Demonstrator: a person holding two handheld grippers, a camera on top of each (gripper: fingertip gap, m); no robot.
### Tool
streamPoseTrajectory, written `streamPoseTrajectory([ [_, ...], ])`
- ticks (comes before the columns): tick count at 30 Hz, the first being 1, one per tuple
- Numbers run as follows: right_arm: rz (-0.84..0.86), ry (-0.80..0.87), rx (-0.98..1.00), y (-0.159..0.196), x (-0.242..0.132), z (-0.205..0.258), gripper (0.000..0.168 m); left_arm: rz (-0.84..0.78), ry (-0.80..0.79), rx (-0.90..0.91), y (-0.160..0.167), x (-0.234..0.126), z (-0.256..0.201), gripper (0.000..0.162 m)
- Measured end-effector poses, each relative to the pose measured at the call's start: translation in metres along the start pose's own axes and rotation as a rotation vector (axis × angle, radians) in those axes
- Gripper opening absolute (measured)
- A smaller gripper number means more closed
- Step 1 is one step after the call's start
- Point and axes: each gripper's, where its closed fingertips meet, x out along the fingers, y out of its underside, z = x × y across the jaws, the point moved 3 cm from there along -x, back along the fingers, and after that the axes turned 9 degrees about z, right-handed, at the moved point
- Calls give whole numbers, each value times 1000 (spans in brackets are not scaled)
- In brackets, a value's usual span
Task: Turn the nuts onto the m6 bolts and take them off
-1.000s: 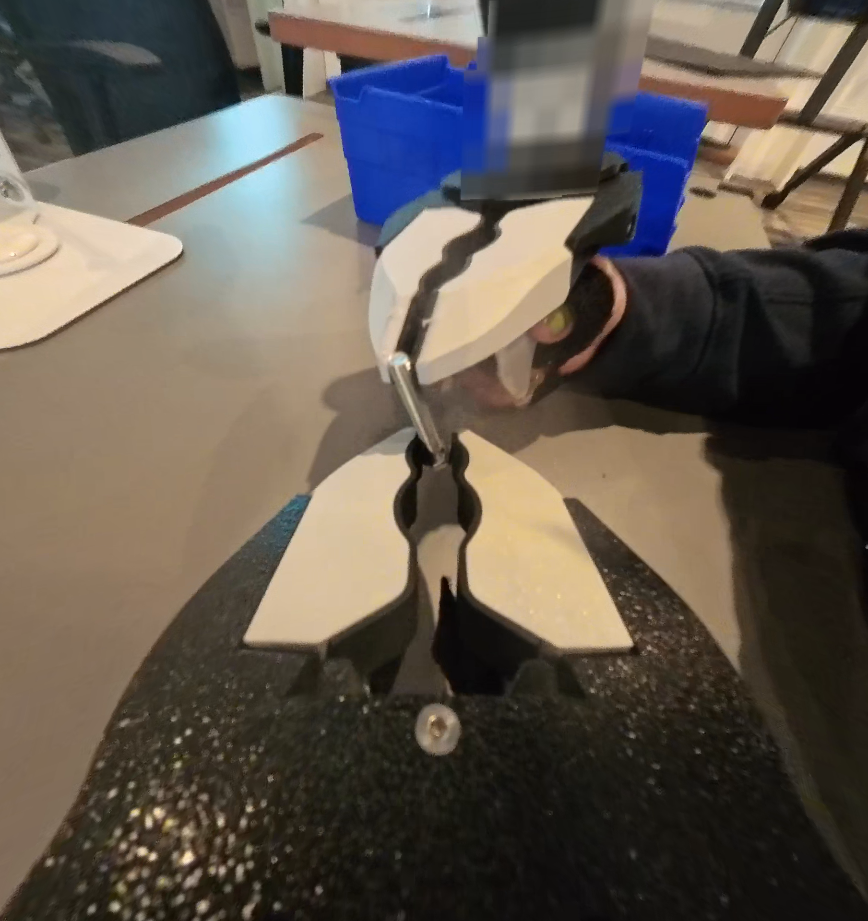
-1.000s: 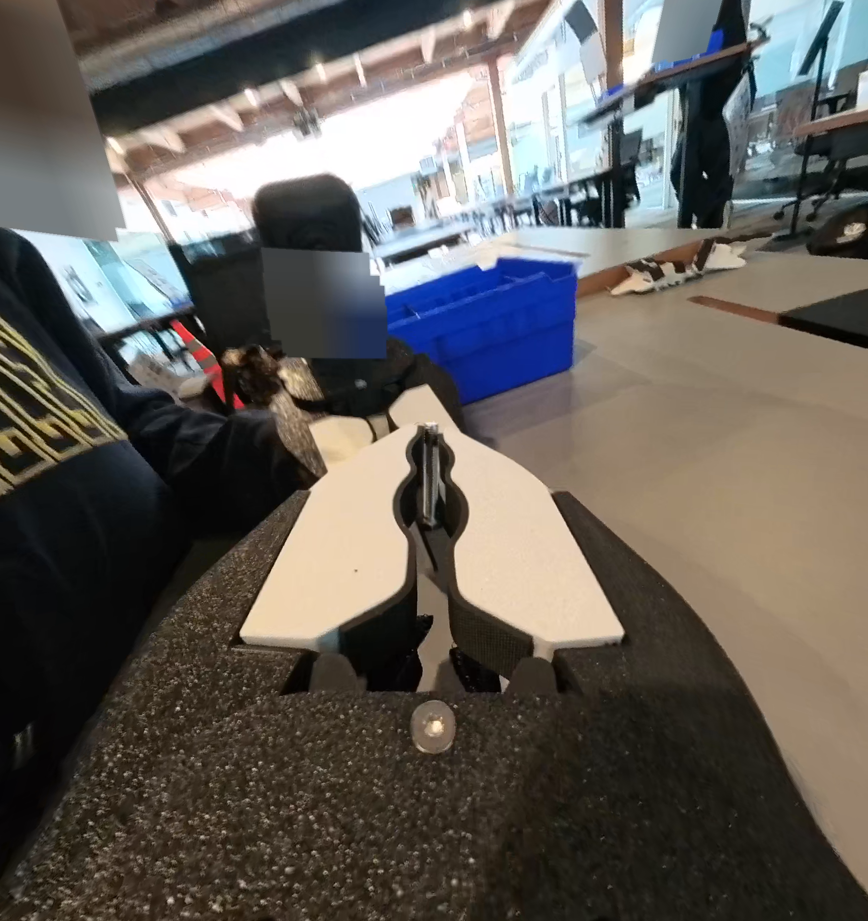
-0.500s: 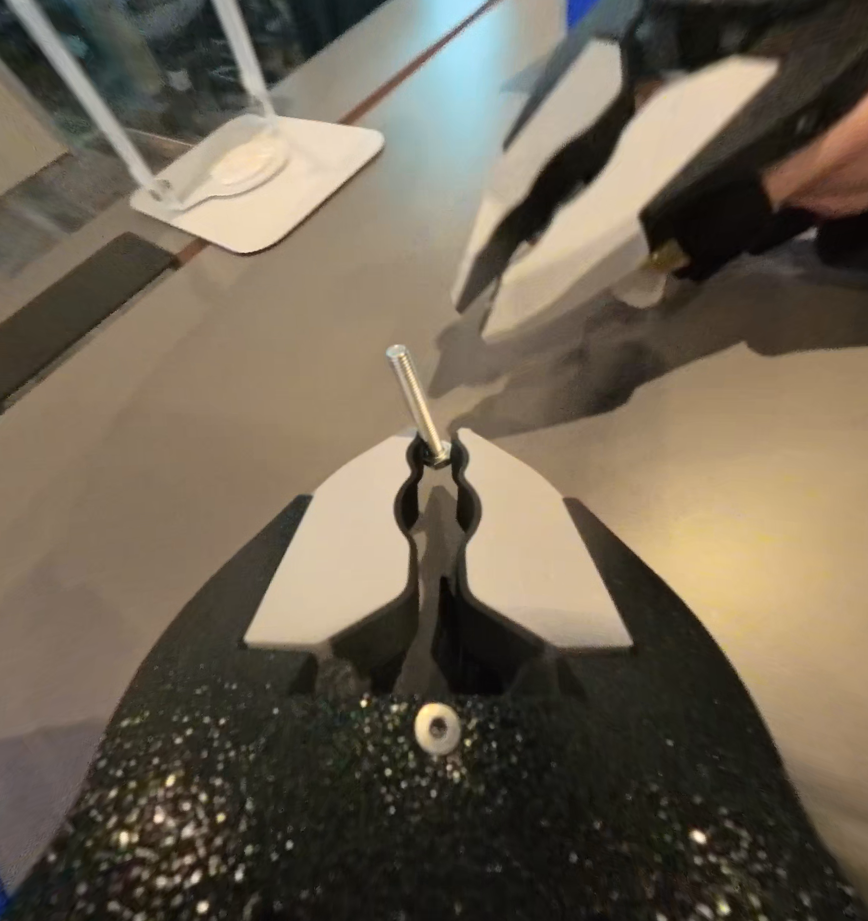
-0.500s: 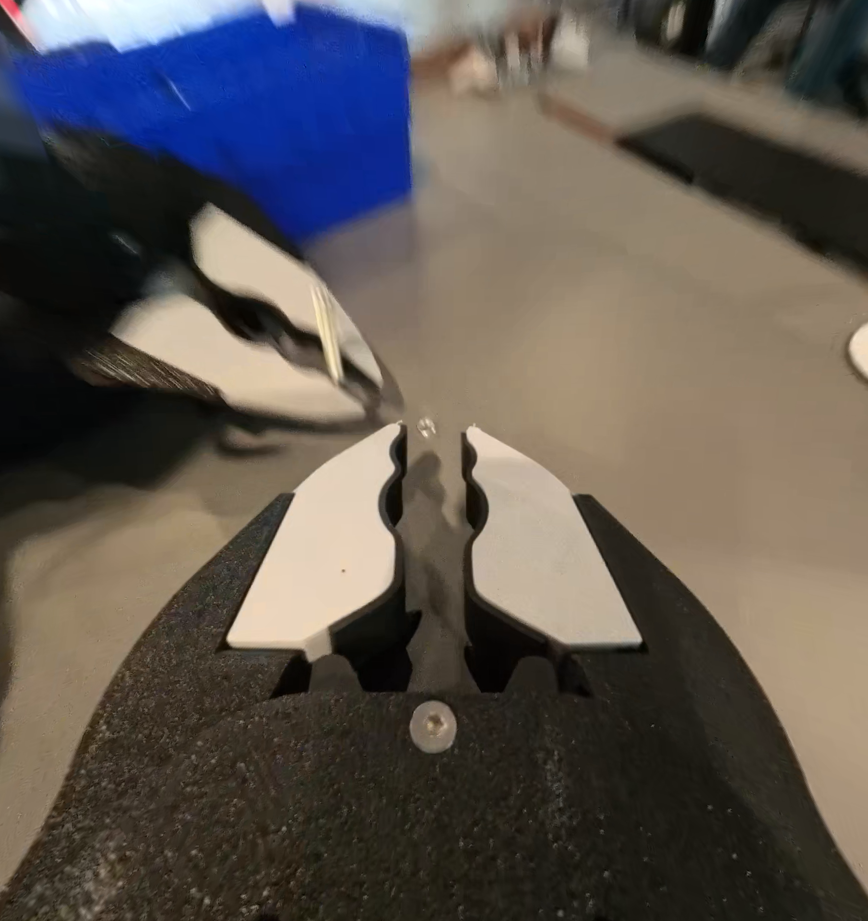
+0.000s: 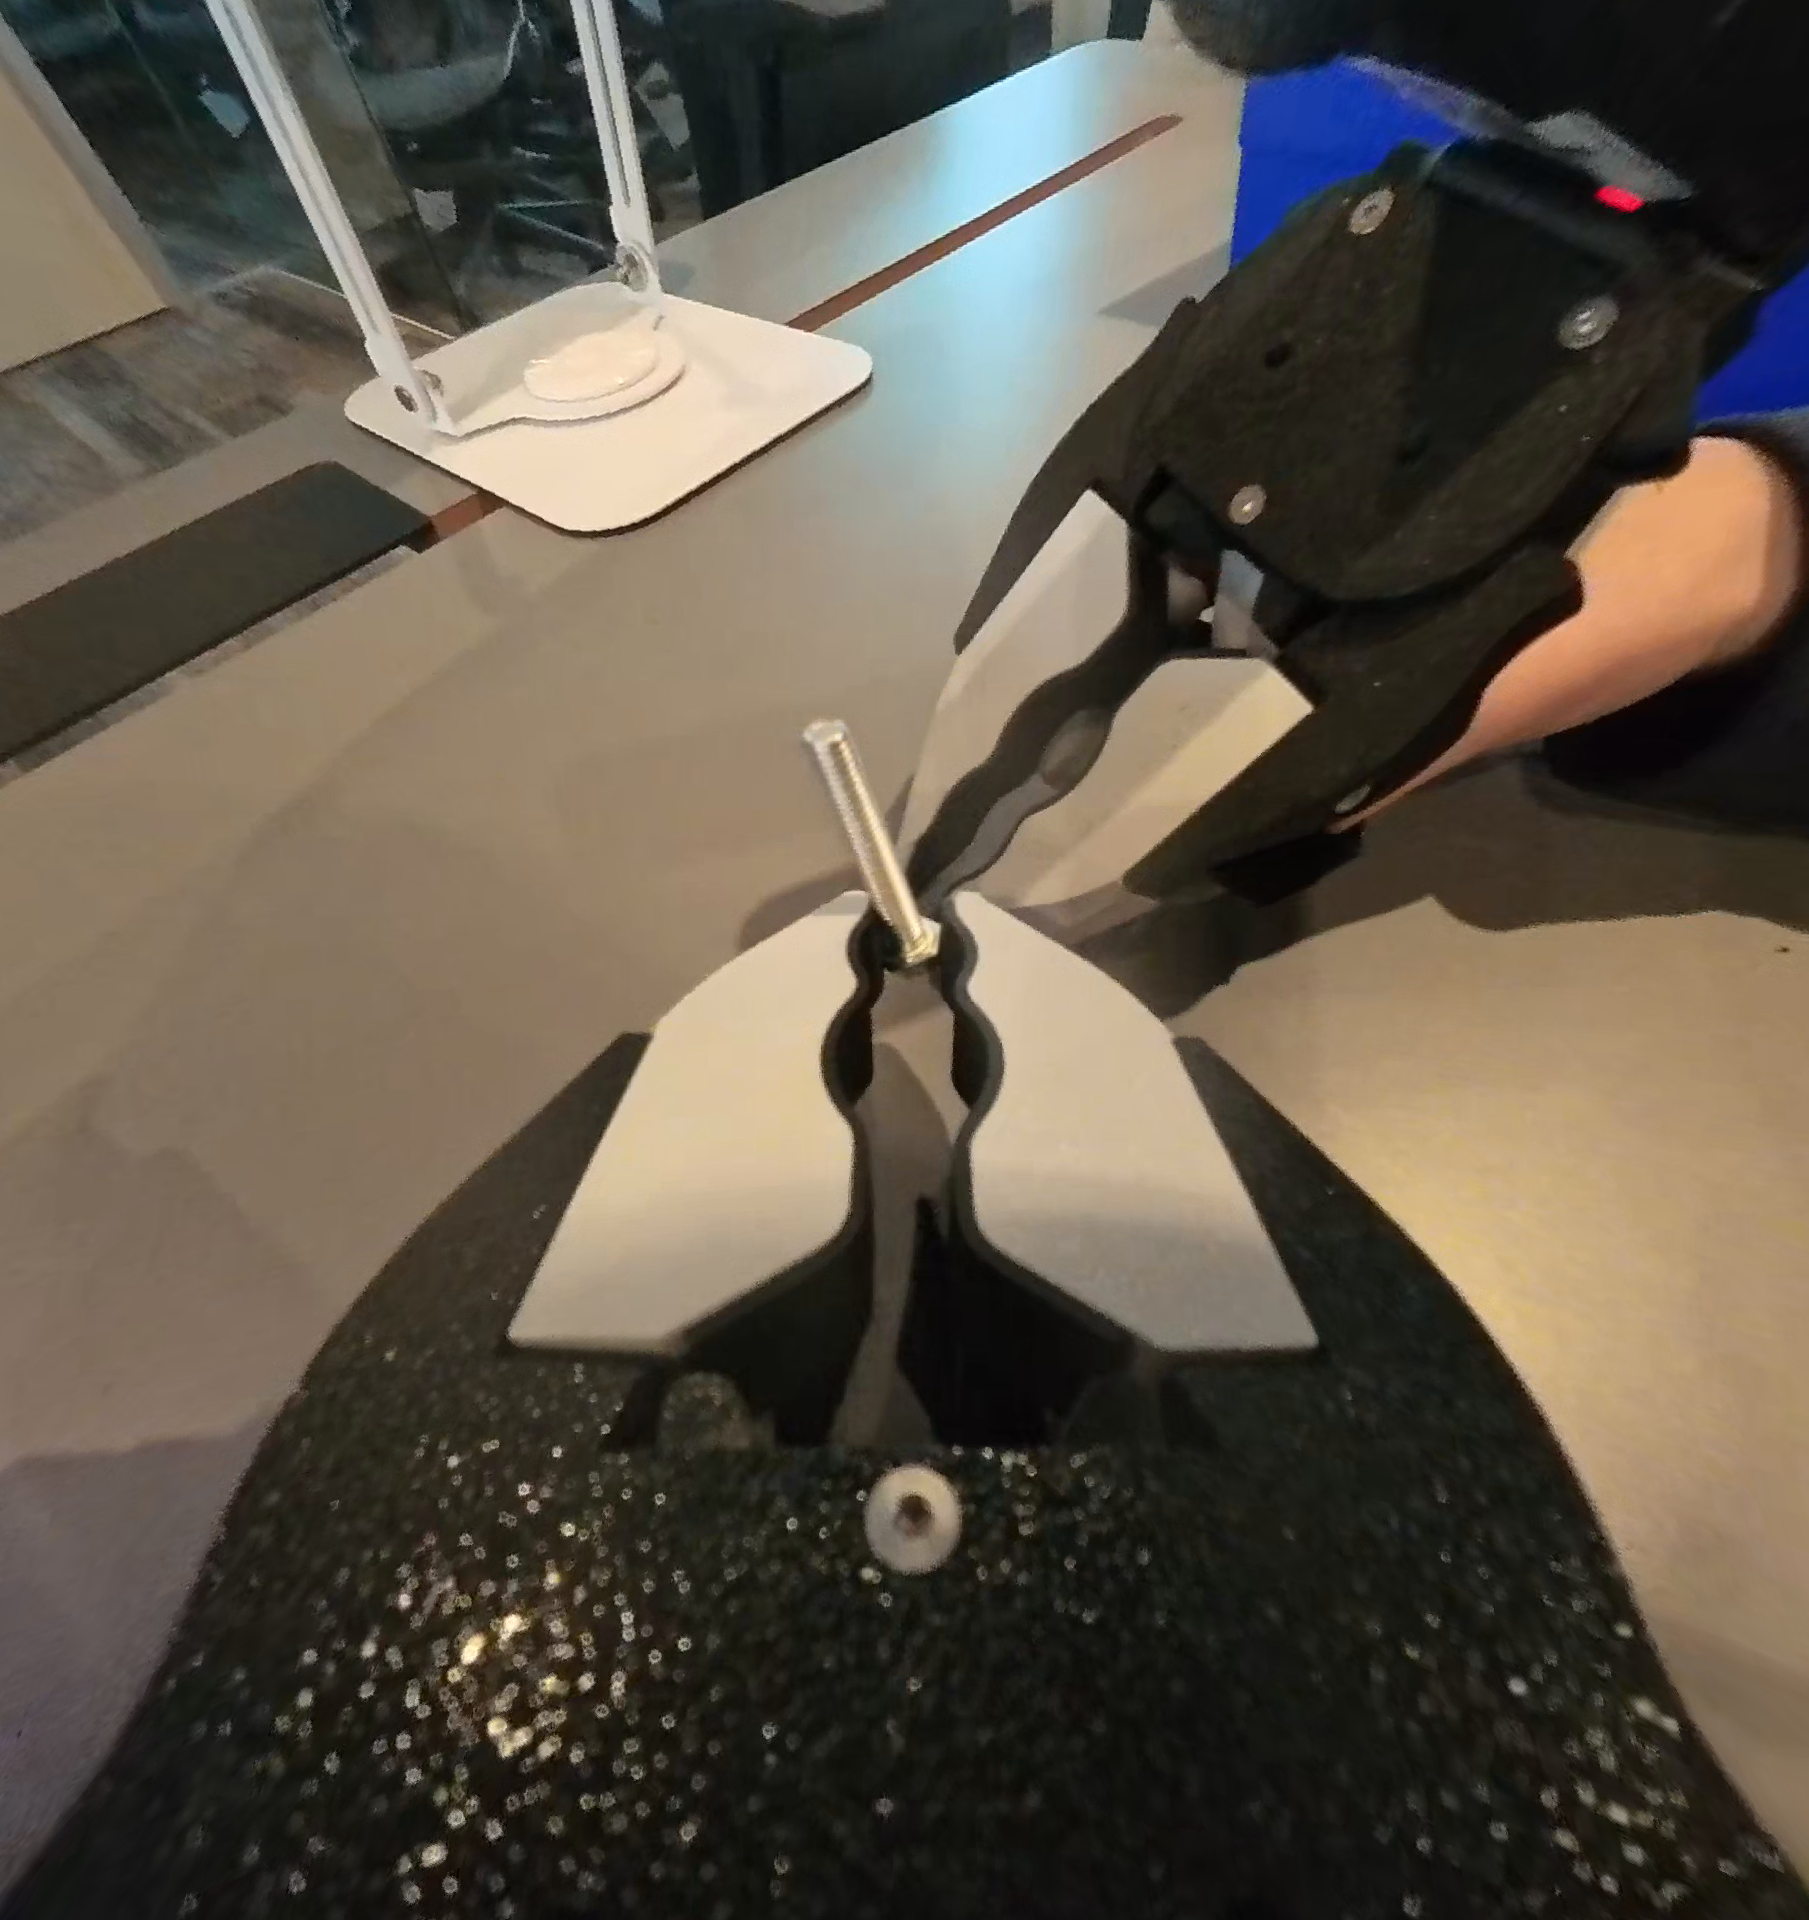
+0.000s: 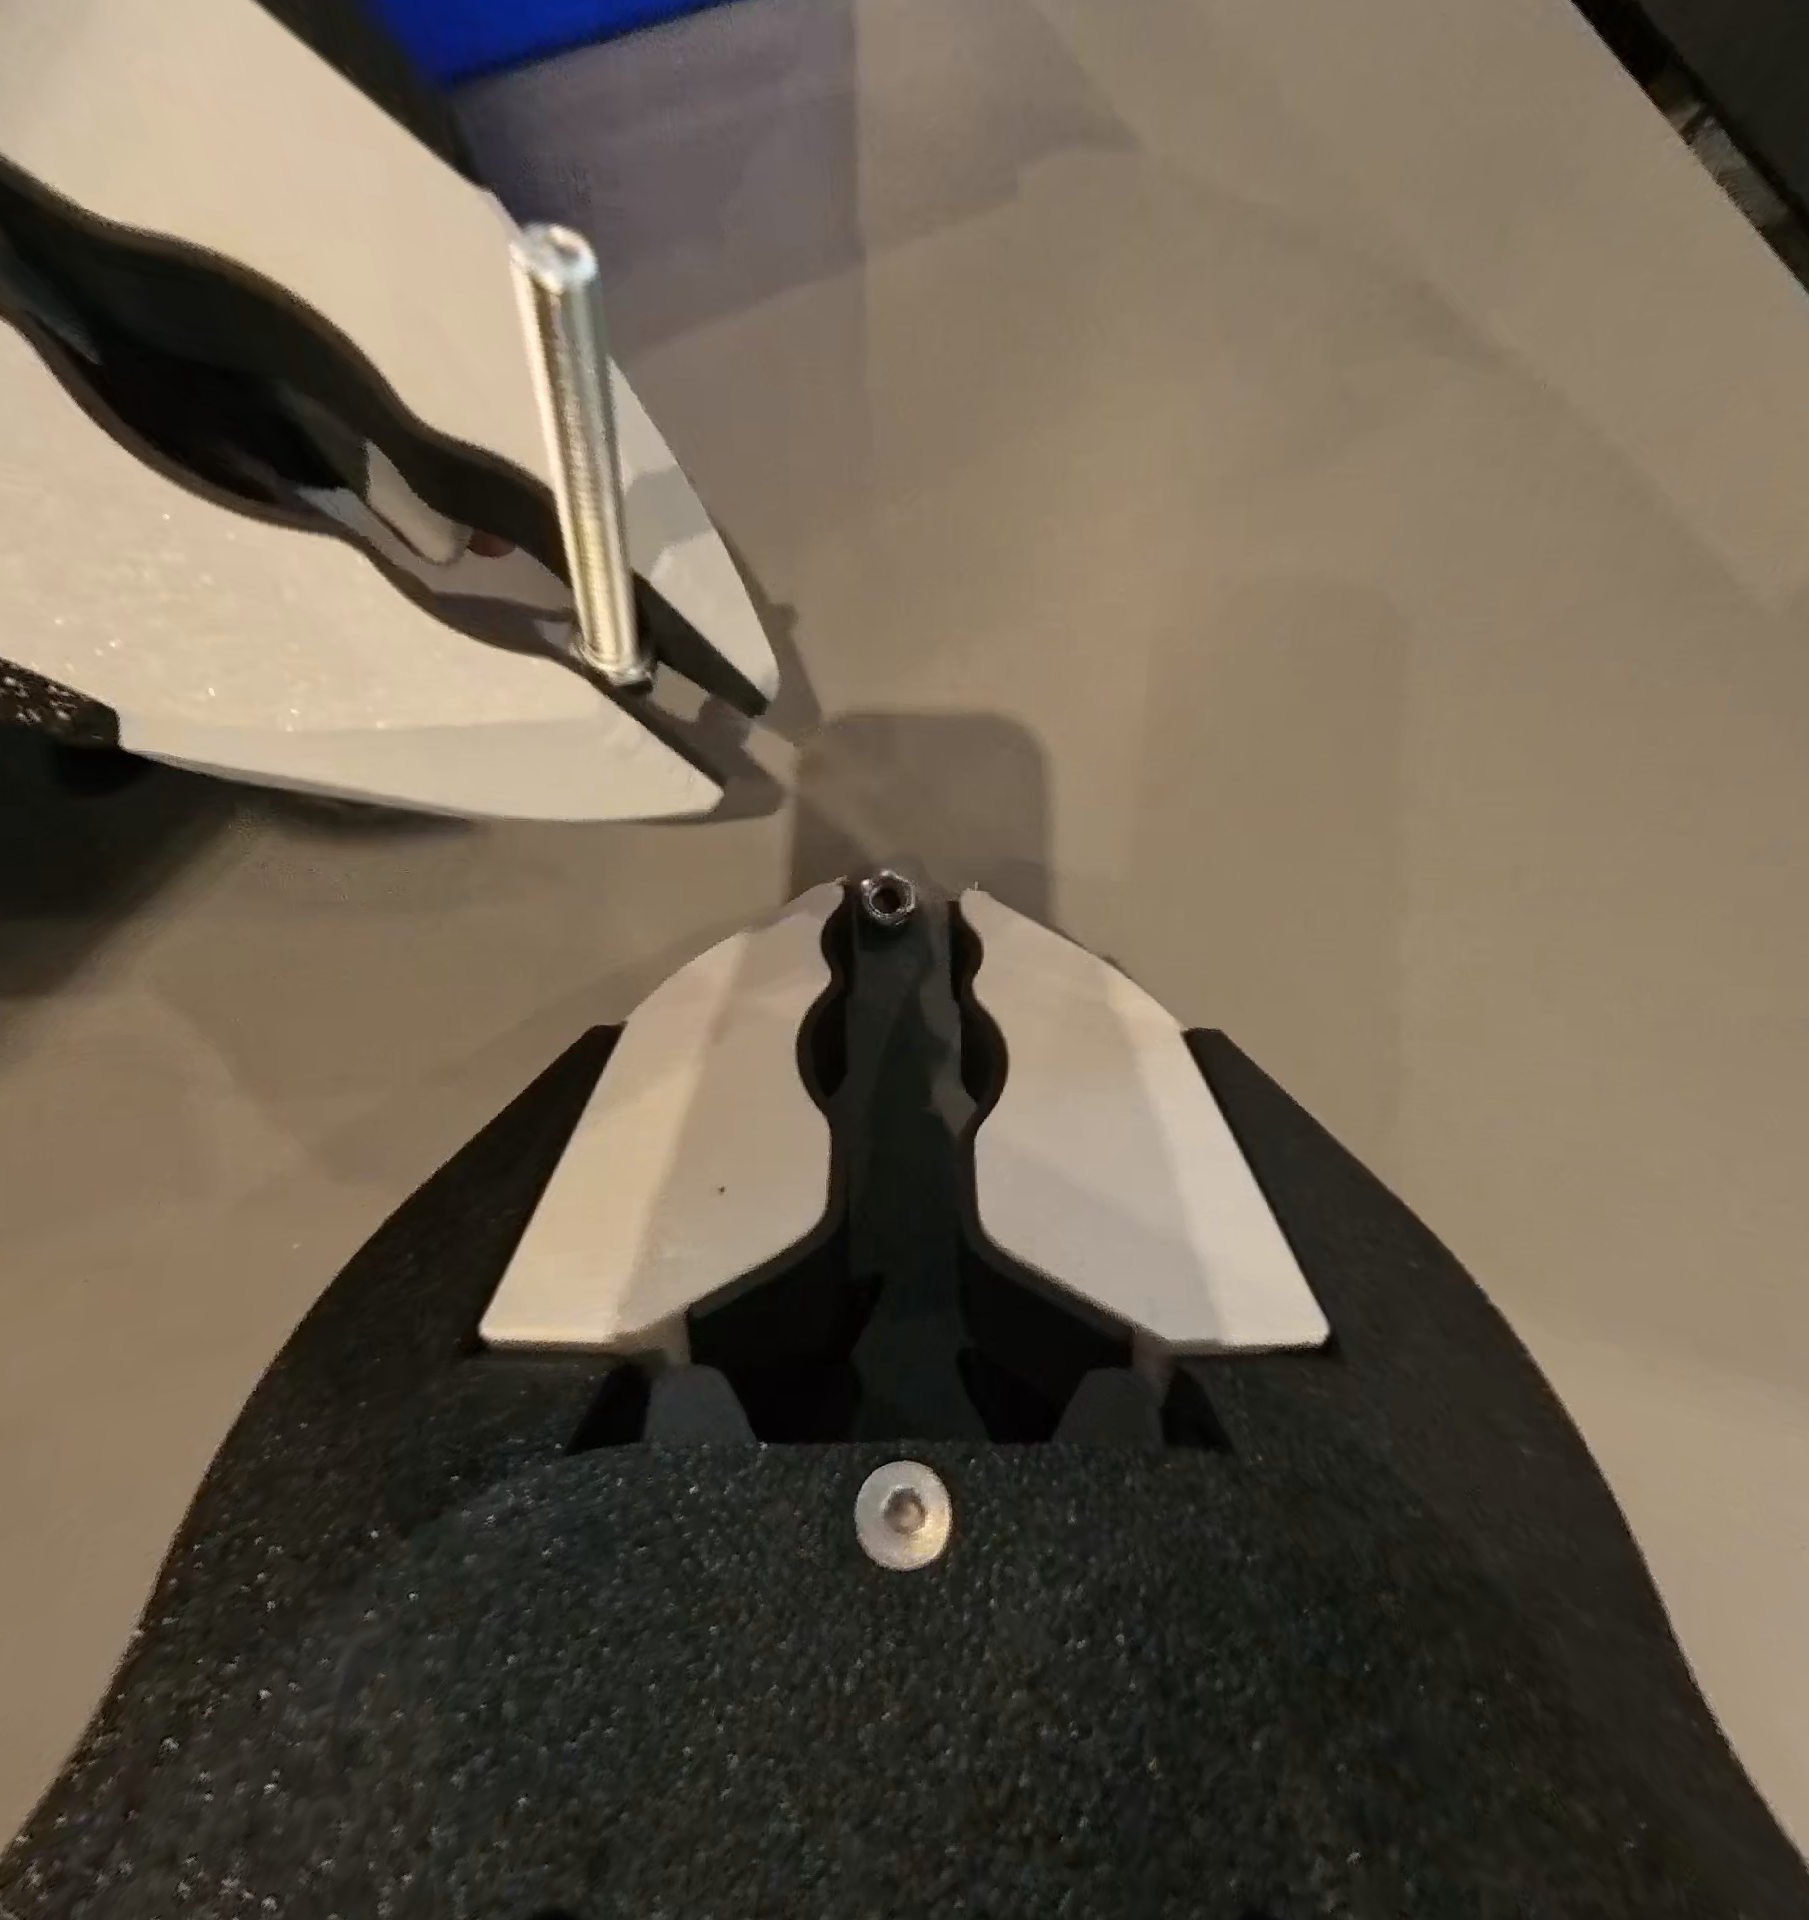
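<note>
The bolt [image 5: 869,844] is a long, thin, silver-coloured rod, threaded along its shaft, with a flat round end at the top. It stands nearly upright, leaning slightly, with its lower end pinched at the very tips of the left gripper [image 5: 905,940]. In the right wrist view the same bolt [image 6: 580,457] shows bright against the pale fingers [image 6: 256,623] of the left gripper, its foot set between their tips.

The nut [image 6: 882,898] is small and dark, its round hole facing the camera. It sits right at the tips of the right gripper [image 6: 895,902], above the grey table [image 6: 1399,623]. Whether it lies on the table or is lifted off it cannot be told.

The left gripper's fingers [image 5: 734,1132] are drawn together at the tips and clamp the bolt's lower end; farther back the wavy inner edges leave a narrow gap. The right gripper's fingers [image 6: 1118,1132] stand a little apart, with a dark gap between them, and the nut fills the space at their tips; they appear to touch it on both sides, though a firm grip cannot be confirmed. In the left wrist view the right gripper [image 5: 941,873] comes in from the right, held by a hand [image 5: 1669,582] in a dark sleeve, its tips just beside the foot of the bolt.

Farther back on the table [image 5: 360,831] stands a white lamp base [image 5: 671,416] with two slanted white arms. A blue bin [image 5: 1284,166] shows partly behind the hand.
</note>
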Motion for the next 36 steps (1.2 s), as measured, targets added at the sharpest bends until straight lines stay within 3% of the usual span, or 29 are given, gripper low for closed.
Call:
streamPoseTrajectory([
  [8, -11, 15, -38, 1, -1, -1, 10, 15, 8, 25, 2, 1, -2, 10],
  [13, -126, 49, -1, -1, -33, -12, 10, 59, 76, 172, 6, 7, -20, 10],
  [18, -348, -179, -46, -14, -77, 12, 10, 108, 96, 286, 11, 15, -35, 10],
  [26, -265, -195, -174, -15, -84, 30, 10, 100, 109, 331, 9, 17, -44, 10],
  [36, -212, -179, -195, -11, -82, 30, 10, 94, 125, 324, 9, 18, -45, 10],
])
